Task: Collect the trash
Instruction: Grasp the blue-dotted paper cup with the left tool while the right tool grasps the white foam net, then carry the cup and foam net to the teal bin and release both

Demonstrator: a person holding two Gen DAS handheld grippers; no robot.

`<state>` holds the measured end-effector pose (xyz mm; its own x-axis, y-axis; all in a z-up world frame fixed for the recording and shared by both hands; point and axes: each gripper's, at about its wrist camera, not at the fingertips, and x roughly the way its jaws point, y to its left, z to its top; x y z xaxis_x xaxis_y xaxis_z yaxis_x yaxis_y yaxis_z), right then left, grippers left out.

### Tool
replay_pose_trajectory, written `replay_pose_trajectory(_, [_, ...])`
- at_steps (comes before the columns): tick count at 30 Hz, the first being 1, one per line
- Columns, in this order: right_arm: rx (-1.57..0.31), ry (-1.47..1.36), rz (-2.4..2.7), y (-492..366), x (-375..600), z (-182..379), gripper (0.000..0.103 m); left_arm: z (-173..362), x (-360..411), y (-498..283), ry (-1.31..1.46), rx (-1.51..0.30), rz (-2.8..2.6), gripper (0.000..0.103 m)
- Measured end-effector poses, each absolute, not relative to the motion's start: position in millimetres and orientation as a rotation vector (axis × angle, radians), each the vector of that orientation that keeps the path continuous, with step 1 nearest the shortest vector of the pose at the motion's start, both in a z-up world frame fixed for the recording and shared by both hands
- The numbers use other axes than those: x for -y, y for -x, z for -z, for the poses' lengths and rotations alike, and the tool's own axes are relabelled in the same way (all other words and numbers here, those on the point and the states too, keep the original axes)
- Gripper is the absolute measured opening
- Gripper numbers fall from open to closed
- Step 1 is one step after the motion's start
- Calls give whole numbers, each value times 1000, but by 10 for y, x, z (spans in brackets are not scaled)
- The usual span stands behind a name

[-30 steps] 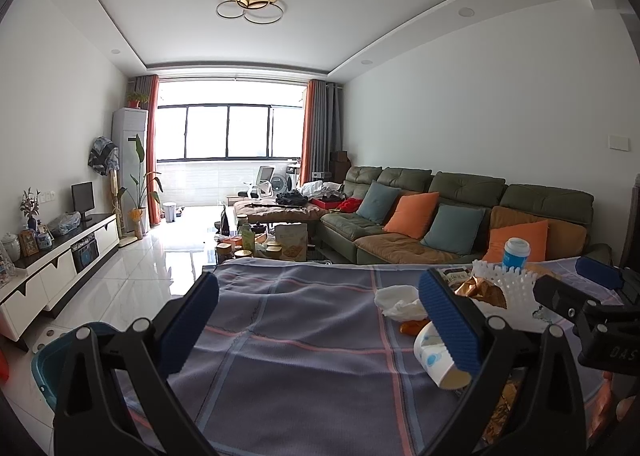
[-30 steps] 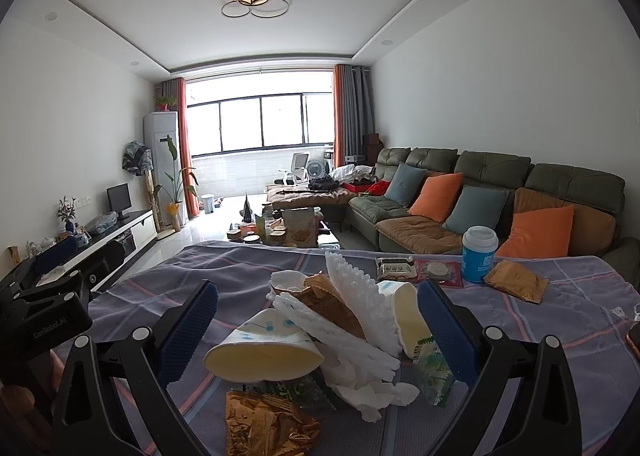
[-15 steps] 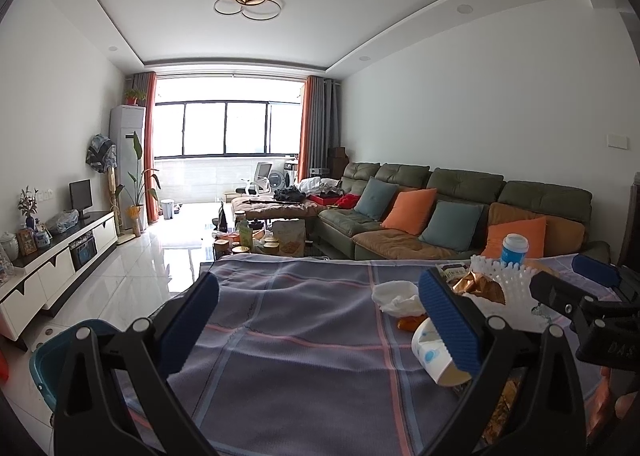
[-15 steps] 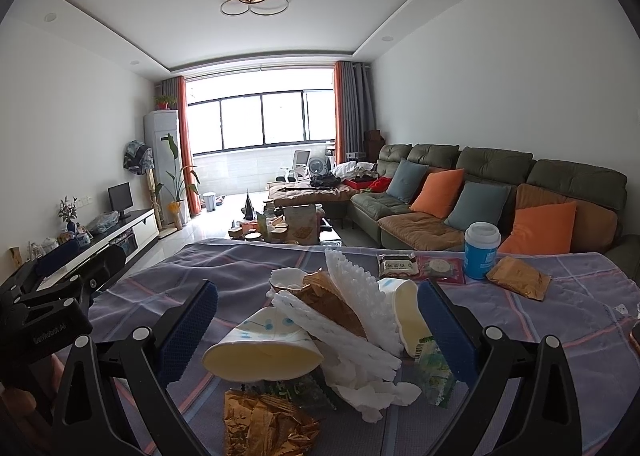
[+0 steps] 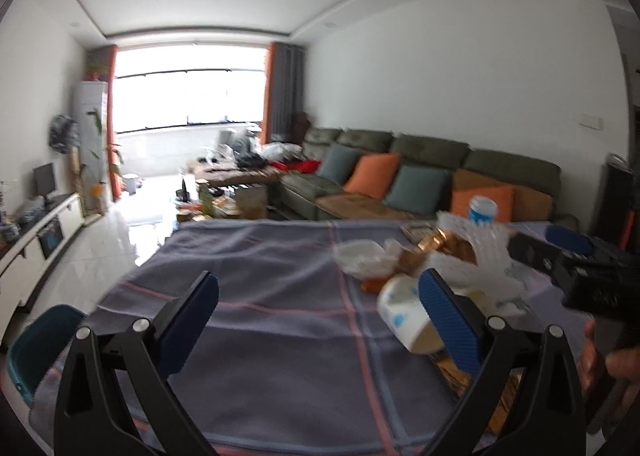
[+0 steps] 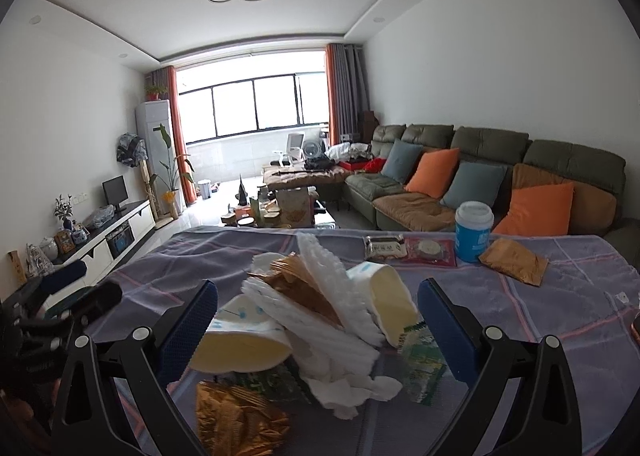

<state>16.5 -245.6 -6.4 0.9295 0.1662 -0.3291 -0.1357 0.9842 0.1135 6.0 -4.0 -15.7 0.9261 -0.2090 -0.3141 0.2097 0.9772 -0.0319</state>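
Blue cup (image 6: 473,231) beyond trash pile (image 6: 316,304) (sofa-side)

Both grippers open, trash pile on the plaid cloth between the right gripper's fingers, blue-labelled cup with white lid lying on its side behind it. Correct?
One error: the blue-labelled cup stands upright, white lid on top, as the right wrist view shows. The rest holds: the left gripper and right gripper are open, and the trash pile sits on the plaid cloth between the right gripper's fingers.

Matt woven tablecloth (image 6: 560,308); crinkled glossy foil wrapper (image 6: 240,416)
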Motion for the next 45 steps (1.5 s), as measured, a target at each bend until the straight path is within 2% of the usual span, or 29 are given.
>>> replay_pose_trajectory(4, [-386, -94, -147, -246, 2507, 57, 99, 267, 163, -125, -20, -376, 294, 100])
replay_pose_trajectory(10, [-447, -127, -163, -491, 2705, 97, 89, 415, 255, -285, -5, -465, 362, 98])
replay_pose_trajectory(13, [-471, -134, -180, -589, 2746, 114, 84, 452, 292, -345, -1, -507, 382, 84])
replay_pose_trajectory(16, [-485, -124, -203, -673, 2753, 120, 77, 504, 306, -418, 11, -549, 408, 77])
replay_pose_trajectory(18, [-501, -132, -223, -733, 2759, 128, 67, 526, 313, -450, 19, -566, 426, 65])
replay_pose_trajectory(19, [-513, -142, -243, -790, 2794, 150, 63, 537, 320, -469, 24, -574, 436, 62])
replay_pose_trajectory(21, [-530, -146, -263, -825, 2796, 161, 47, 538, 318, -489, 36, -586, 455, 50])
replay_pose_trajectory(22, [-533, -146, -271, -835, 2794, 160, 43, 544, 317, -500, 40, -591, 464, 46])
replay_pose_trajectory(24, [-532, -144, -282, -838, 2794, 150, 28, 553, 320, -522, 52, -603, 486, 29])
replay_pose_trajectory(25, [-531, -139, -288, -839, 2789, 140, 23, 559, 314, -547, 57, -612, 495, 24])
replay_pose_trajectory(26, [-530, -133, -292, -843, 2784, 132, 13, 569, 313, -568, 60, -619, 502, 16])
replay_pose_trajectory(27, [-529, -128, -296, -842, 2782, 118, 13, 573, 310, -583, 69, -628, 509, 12])
replay_pose_trajectory(29, [-520, -124, -299, -826, 2779, 85, 12, 589, 287, -616, 78, -634, 513, 9])
replay_pose_trajectory(45, [-377, -99, -321, -703, 2762, -429, 12, 235, -233, -478, 138, -525, 443, 8])
